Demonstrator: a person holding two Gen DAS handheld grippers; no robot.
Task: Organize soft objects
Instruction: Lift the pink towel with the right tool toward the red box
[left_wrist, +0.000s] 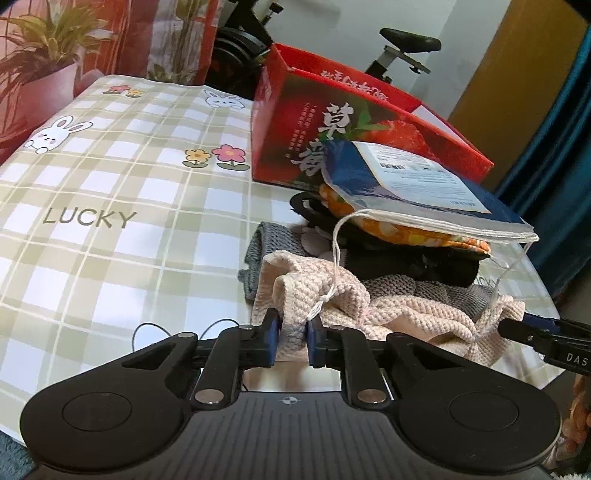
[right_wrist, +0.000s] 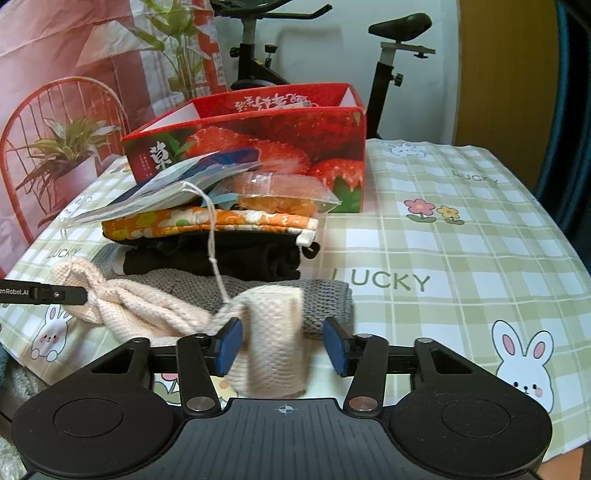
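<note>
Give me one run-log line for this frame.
left gripper: shut on pink cloth | right gripper: open, other cloth end between pads | red box: behind pile

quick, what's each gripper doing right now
left gripper: shut on the pink cloth.
right gripper: open, an end of the same cloth between its pads, right pad clear of it.

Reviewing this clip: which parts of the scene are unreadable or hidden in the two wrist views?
- Inside of the red strawberry-print box: both views, hidden by its own walls.
- Black folded garment: both views, mostly covered by the orange floral pouch and blue-and-white card tag.
- Pink knitted cloth: right wrist view, near end blurred, so the right gripper contact is unclear.
- Tag's print: too small.
</note>
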